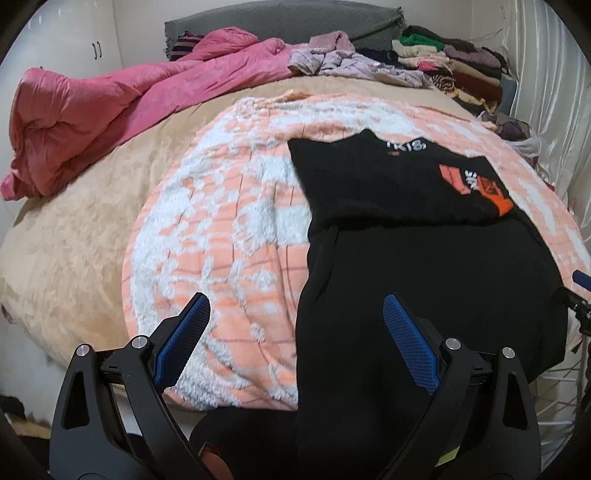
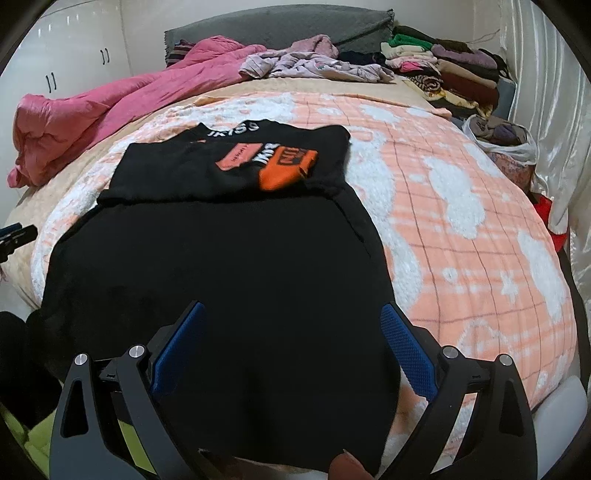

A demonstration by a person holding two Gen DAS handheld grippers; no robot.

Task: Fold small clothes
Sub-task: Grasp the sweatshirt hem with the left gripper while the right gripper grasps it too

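Note:
A black garment (image 1: 406, 258) with orange and white print lies flat on the peach-and-white blanket (image 1: 229, 206), its top part folded over toward me. It also shows in the right wrist view (image 2: 229, 258), with the printed fold (image 2: 273, 162) at its far end. My left gripper (image 1: 295, 306) is open and empty, hovering over the garment's near left edge. My right gripper (image 2: 291, 314) is open and empty above the garment's near hem. The tip of the right gripper (image 1: 581, 280) shows at the right edge of the left wrist view.
A crumpled pink duvet (image 1: 92, 118) lies at the bed's far left. Loose lilac clothes (image 2: 314, 66) and a stack of folded clothes (image 2: 450, 70) sit at the far end by a grey headboard (image 2: 280, 29). A plastic bag of clothes (image 2: 506, 136) sits at the right by the curtain.

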